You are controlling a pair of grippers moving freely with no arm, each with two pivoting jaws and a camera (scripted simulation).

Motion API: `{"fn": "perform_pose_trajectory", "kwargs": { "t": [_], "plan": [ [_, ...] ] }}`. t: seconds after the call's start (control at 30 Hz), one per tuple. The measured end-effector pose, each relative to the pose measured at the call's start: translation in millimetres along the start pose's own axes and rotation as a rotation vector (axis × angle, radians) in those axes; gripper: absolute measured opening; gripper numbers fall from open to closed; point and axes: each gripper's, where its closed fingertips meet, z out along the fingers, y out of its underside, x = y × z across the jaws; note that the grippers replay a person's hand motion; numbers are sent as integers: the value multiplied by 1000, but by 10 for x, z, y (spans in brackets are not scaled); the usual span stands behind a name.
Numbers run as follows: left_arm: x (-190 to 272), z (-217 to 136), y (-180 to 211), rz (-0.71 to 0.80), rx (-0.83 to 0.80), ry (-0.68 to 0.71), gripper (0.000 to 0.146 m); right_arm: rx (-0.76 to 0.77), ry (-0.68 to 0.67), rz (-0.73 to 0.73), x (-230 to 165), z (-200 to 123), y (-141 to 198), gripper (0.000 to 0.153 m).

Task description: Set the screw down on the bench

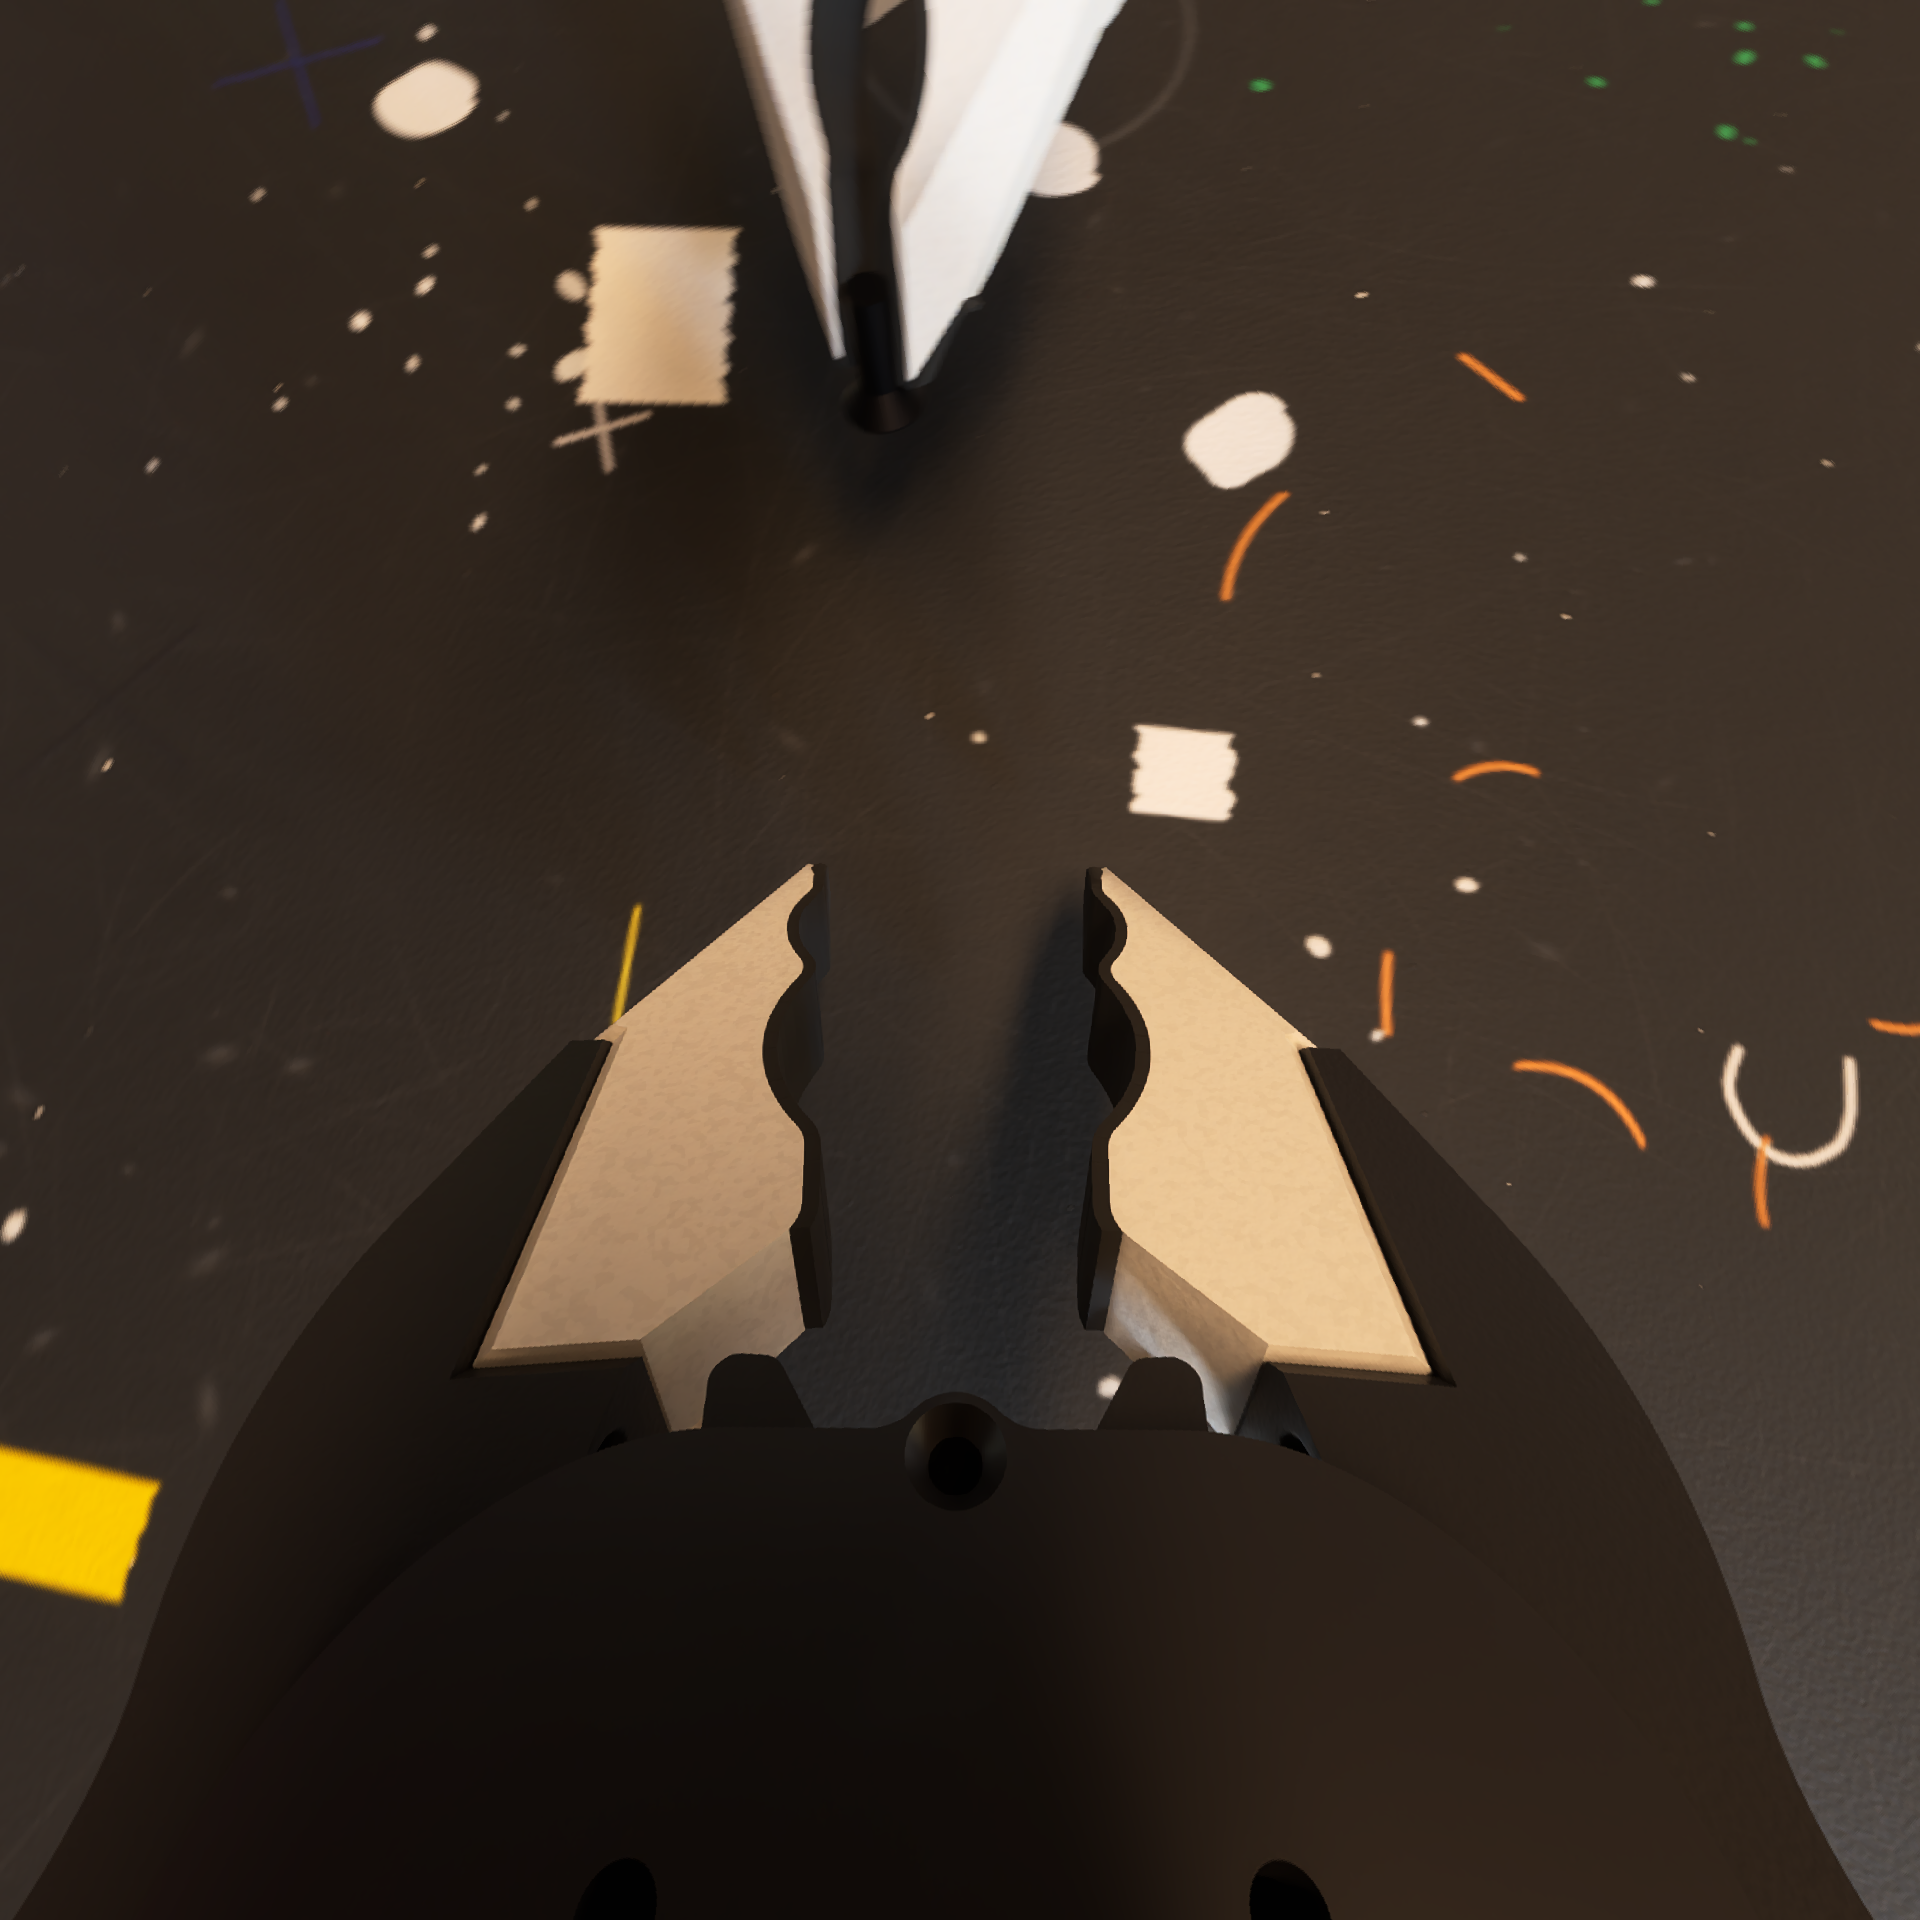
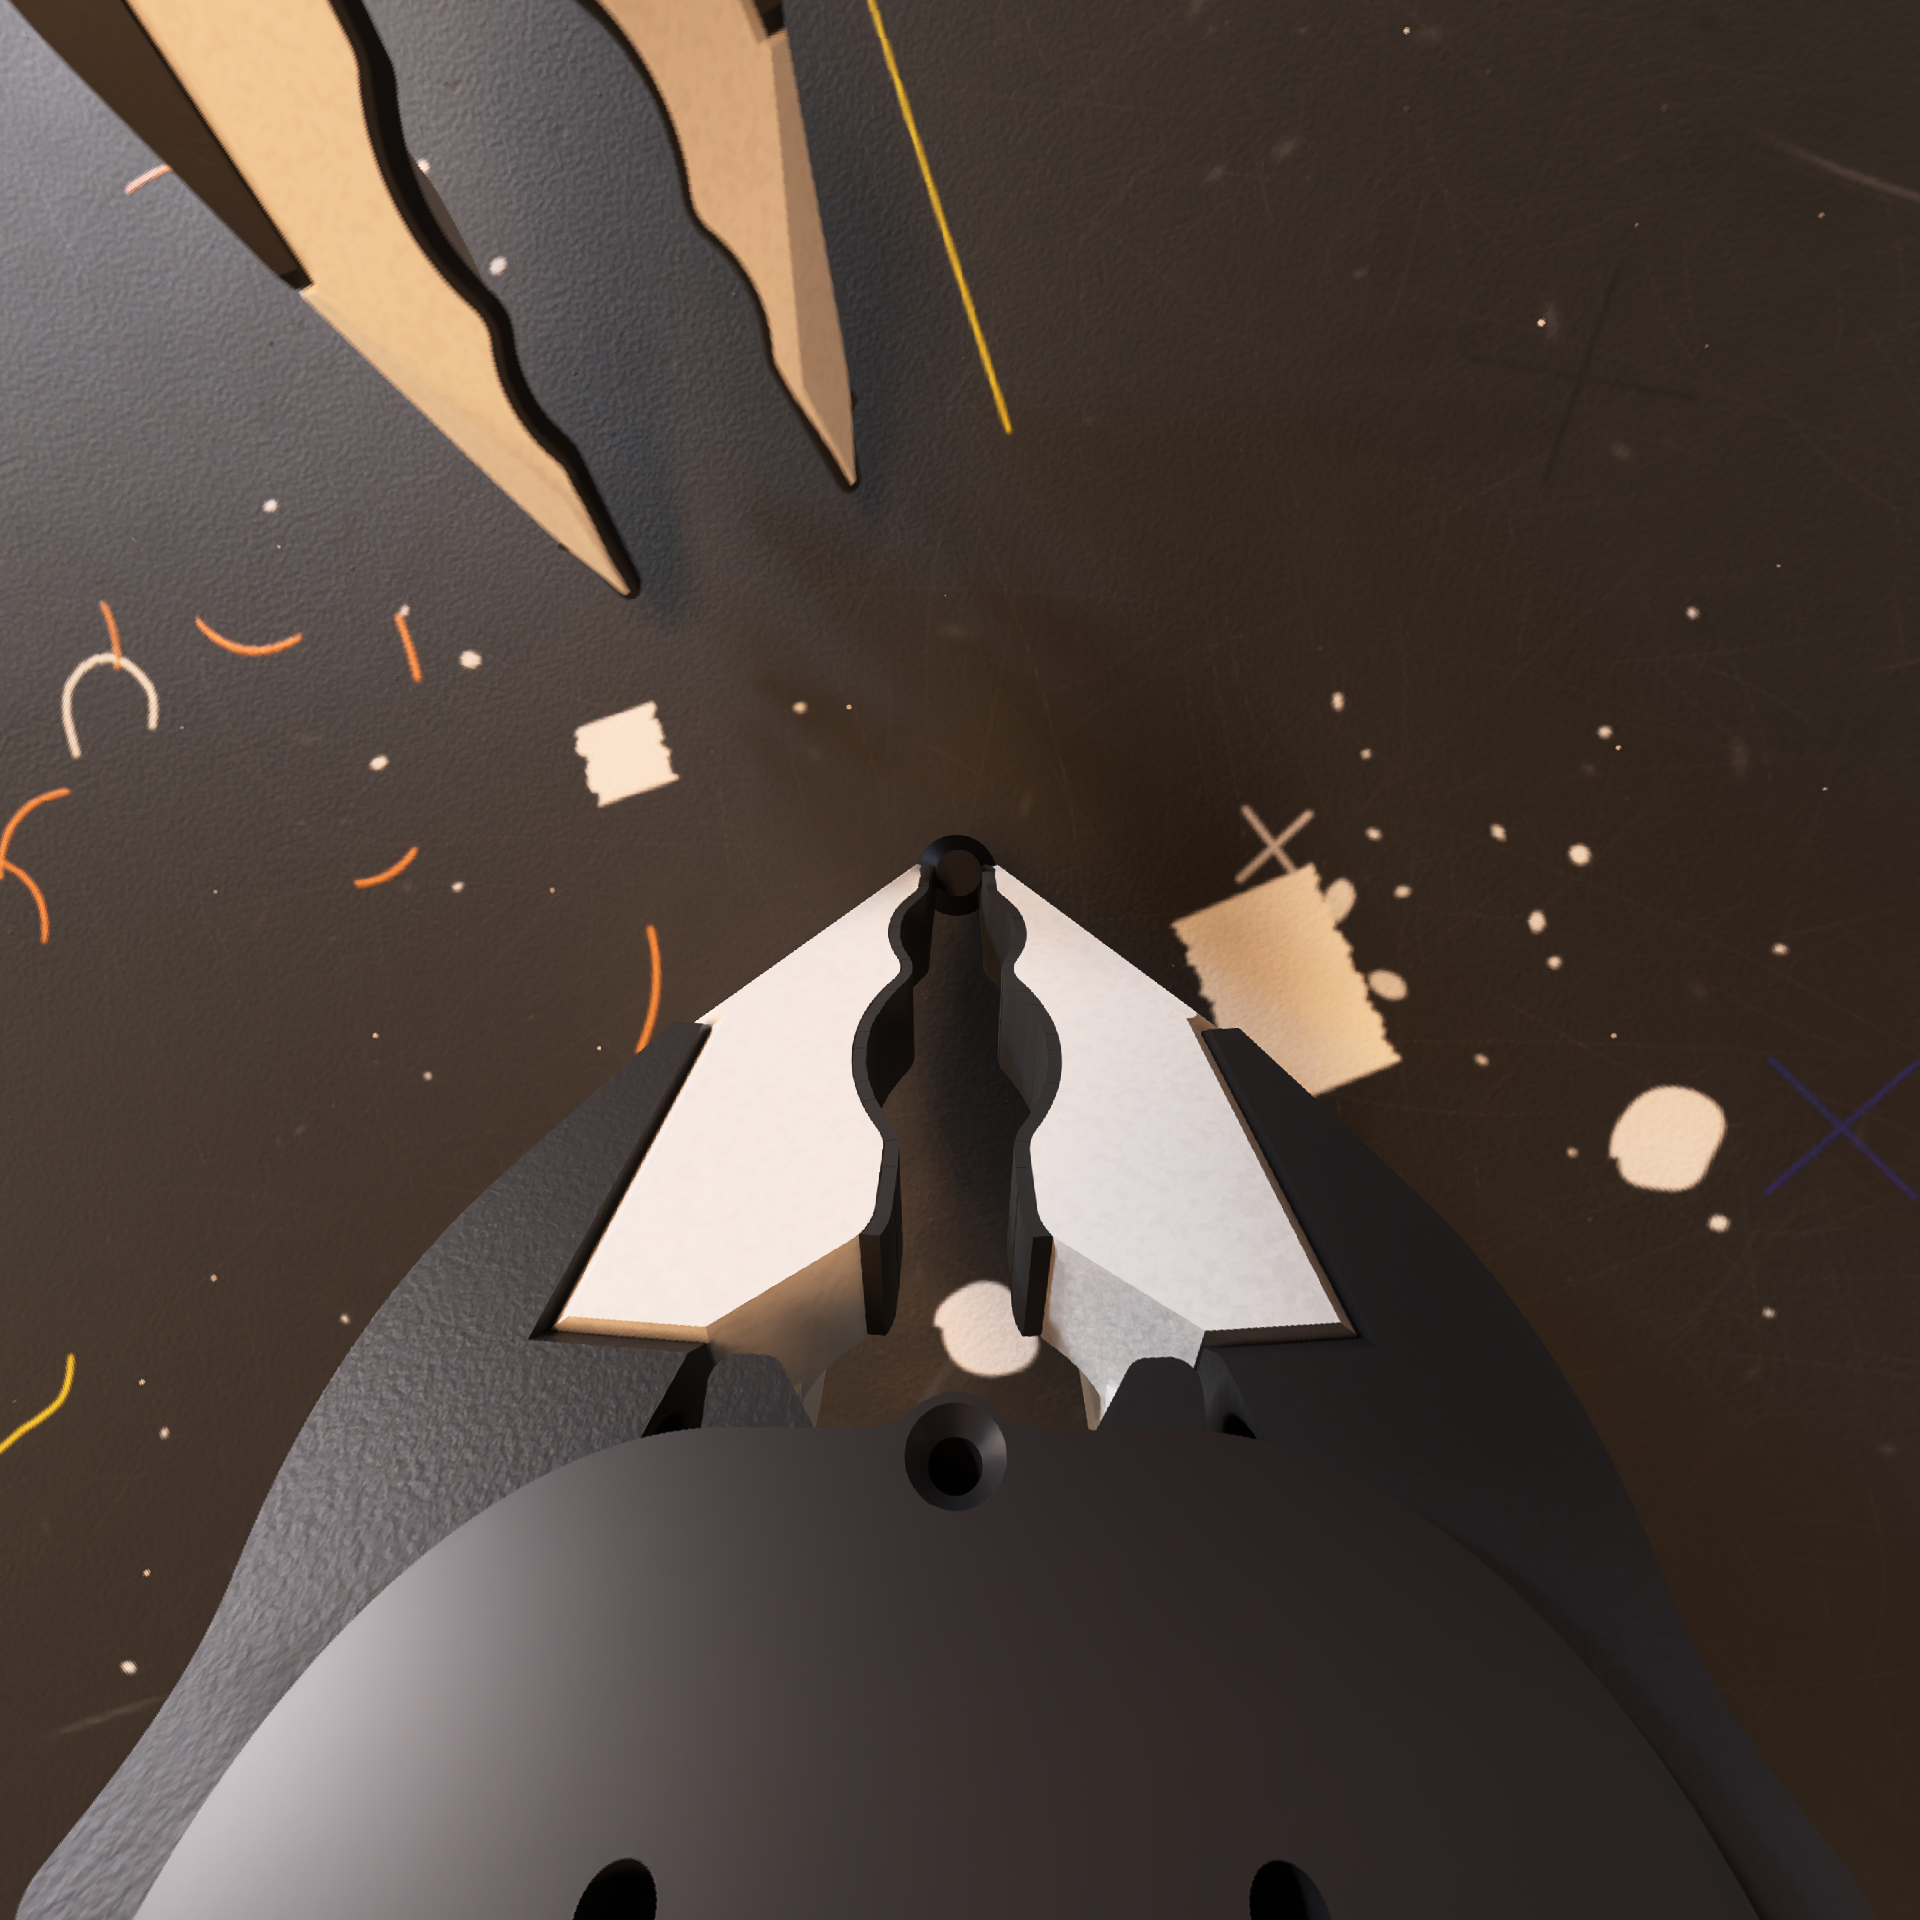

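A small black screw (image 1: 879, 400) hangs head-down between the fingertips of my right gripper (image 1: 880, 362), at the top of the left wrist view. Its head is at the dark bench (image 1: 416, 727); I cannot tell whether it touches. In the right wrist view the right gripper (image 2: 956, 883) is shut on the screw (image 2: 956, 868), whose round end shows at the fingertips. My left gripper (image 1: 956, 883) is open and empty, low over the bench and facing the screw. It also shows at the top left of the right wrist view (image 2: 740, 535), with a gap between its jaws.
The bench (image 2: 1351, 520) is dark and flat, marked with pale paint spots, orange scribbles and thin yellow lines. A cream patch (image 1: 660, 317) lies left of the screw, a smaller one (image 1: 1182, 774) between the grippers, and a yellow strip (image 1: 68, 1522) at the near left.
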Motion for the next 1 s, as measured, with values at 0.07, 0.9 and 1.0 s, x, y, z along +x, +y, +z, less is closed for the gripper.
{"fn": "perform_pose_trajectory", "kwargs": {
  "t": [0.07, 0.9, 1.0],
  "plan": [
    [41, 12, -19, 46, 6, 2, 48, 1, 0, 0, 6, -8, 4, 8],
    [-208, 20, 2, -39, 0, -94, 64, 100, 71, 47, 209, -233, -42, 8],
    [-230, -8, -4, -29, 11, -107, 65, 105, 73, 50, 221, -245, -39, 8]
  ]
}}
